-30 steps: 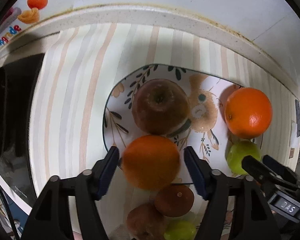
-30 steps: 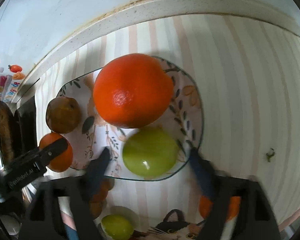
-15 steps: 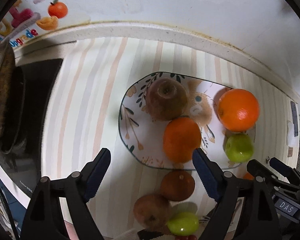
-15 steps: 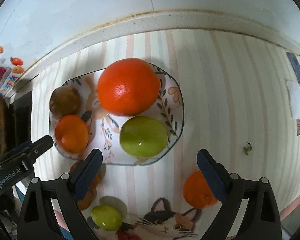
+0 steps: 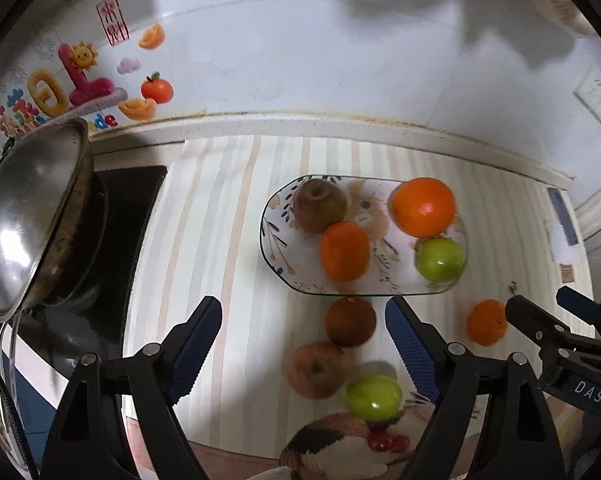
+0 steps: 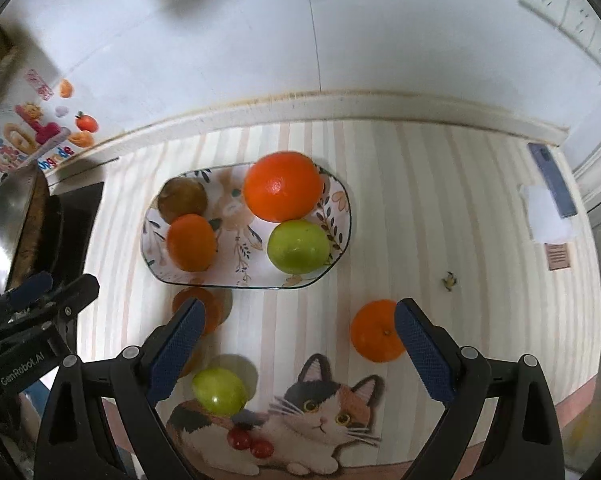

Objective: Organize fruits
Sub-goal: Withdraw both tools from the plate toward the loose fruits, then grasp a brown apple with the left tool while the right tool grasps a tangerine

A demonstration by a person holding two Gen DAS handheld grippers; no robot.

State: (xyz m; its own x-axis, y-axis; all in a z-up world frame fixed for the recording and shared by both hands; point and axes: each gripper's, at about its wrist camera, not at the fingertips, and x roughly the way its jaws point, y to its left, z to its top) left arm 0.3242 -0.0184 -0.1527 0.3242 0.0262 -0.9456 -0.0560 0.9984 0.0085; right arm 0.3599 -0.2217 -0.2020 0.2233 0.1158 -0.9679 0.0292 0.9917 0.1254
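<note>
A patterned plate (image 5: 278,254) (image 6: 152,248) on the striped mat holds a brown apple (image 5: 319,205), a small orange (image 5: 344,251), a big orange (image 6: 282,191) and a green apple (image 6: 299,246). In front of the plate lie a brownish fruit (image 5: 350,321), a reddish apple (image 5: 318,369), a small green fruit (image 5: 373,397) (image 6: 219,390) and a loose orange (image 6: 377,330) (image 5: 486,322). My left gripper (image 5: 304,350) is open and empty, raised above the loose fruits. My right gripper (image 6: 296,350) is open and empty, with the loose orange beside its right finger.
A steel wok (image 5: 32,216) sits on a black stove (image 5: 132,208) at the left. The white wall (image 6: 300,60) stands behind the counter. A phone (image 6: 550,184) and papers lie at the far right. A cat picture (image 6: 320,412) marks the mat's near edge.
Both grippers have pulled back and up from the plate. The left one let go of the small orange, which now rests on the plate. The right jaws stay open.
</note>
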